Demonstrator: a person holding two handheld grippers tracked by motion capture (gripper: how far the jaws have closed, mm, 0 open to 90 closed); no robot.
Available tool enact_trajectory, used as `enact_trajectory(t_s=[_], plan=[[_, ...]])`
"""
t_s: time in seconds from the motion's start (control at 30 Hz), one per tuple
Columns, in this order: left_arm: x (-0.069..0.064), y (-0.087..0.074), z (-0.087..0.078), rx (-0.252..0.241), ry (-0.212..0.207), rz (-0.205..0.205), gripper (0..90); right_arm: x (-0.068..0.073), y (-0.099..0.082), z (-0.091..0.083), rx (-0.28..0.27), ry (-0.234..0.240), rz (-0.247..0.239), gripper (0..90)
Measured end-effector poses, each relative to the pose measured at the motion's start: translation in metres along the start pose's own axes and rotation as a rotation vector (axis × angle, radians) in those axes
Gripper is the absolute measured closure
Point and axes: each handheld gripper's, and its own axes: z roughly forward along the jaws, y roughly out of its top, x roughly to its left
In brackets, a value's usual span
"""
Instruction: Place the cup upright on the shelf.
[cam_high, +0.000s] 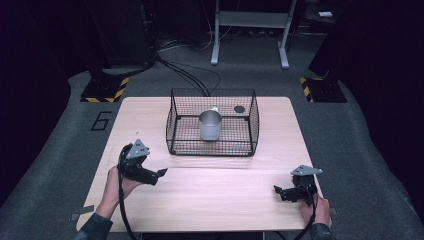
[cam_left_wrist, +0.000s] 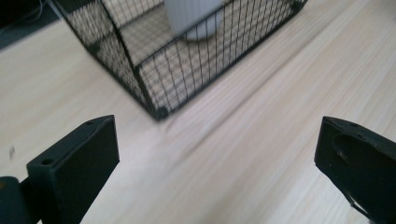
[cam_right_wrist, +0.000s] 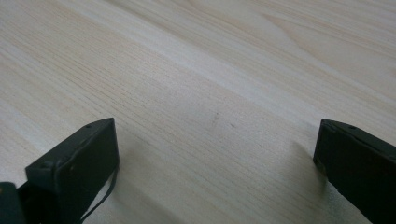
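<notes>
High view, metal cup (cam_high: 210, 125) in wire basket (cam_high: 175, 125), beyond left gripper (cam_high: 161, 173)

metal cup (cam_left_wrist: 194, 16) cut off at top edge and blurred, wire basket (cam_left_wrist: 154, 70) partly cropped

Metal cup (cam_high: 210, 125) upright inside wire basket (cam_high: 175, 125), wooden table (cam_high: 210, 195)

The table (cam_high: 210, 195) is showing pale wood with fine grain and a smooth, matt face. The basket (cam_high: 212, 146) is looking like thin black wire mesh. The cup (cam_high: 210, 125) inside is gleaming as brushed grey metal. Both grippers' jaws are appearing matt black.
</notes>
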Motion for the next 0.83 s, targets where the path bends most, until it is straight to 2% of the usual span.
enact_trajectory(t_s=[0.13, 0.2, 0.23, 0.3, 0.37, 0.43, 0.5, 0.53, 0.6, 0.8, 0.83], plan=[[0.006, -0.033, 0.005, 0.040, 0.045, -0.029, 0.1, 0.000, 0.000, 0.000, 0.003, 0.000, 0.000, 0.0], [0.012, -0.050, 0.009, 0.059, 0.046, -0.068, 0.1, 0.000, 0.000, 0.000, 0.001, 0.001, 0.001, 0.0], [0.015, -0.059, 0.012, 0.069, 0.069, -0.069, 0.1, 0.000, 0.000, 0.000, 0.002, 0.002, -0.003, 0.0], [0.023, -0.074, 0.018, 0.094, 0.071, -0.113, 0.1, 0.000, 0.000, 0.000, 0.002, 0.001, 0.000, 0.0], [0.031, -0.088, 0.022, 0.116, 0.088, -0.139, 0.1, 0.000, 0.000, 0.000, 0.001, 0.001, 0.001, 0.0], [0.037, -0.100, 0.027, 0.118, 0.109, -0.178, 0.1, 0.000, 0.000, 0.000, 0.000, 0.001, 0.001, 0.0], [0.042, -0.108, 0.030, 0.112, 0.131, -0.203, 0.0, 0.000, 0.000, 0.000, 0.002, 0.001, -0.005, 0.0], [0.045, -0.111, 0.030, 0.096, 0.128, -0.218, 0.0, 0.000, 0.000, 0.000, 0.002, 0.001, -0.005, 0.0], [0.048, -0.115, 0.030, 0.061, 0.158, -0.246, 0.0, 0.000, 0.000, 0.000, 0.002, 0.000, -0.003, 0.0], [0.052, -0.116, 0.029, 0.075, 0.163, -0.252, 0.0, 0.000, 0.000, 0.000, 0.001, -0.001, -0.001, 0.0], [0.052, -0.116, 0.030, 0.064, 0.170, -0.254, 0.0, 0.000, 0.000, 0.000, 0.002, 0.000, -0.003, 0.0]])
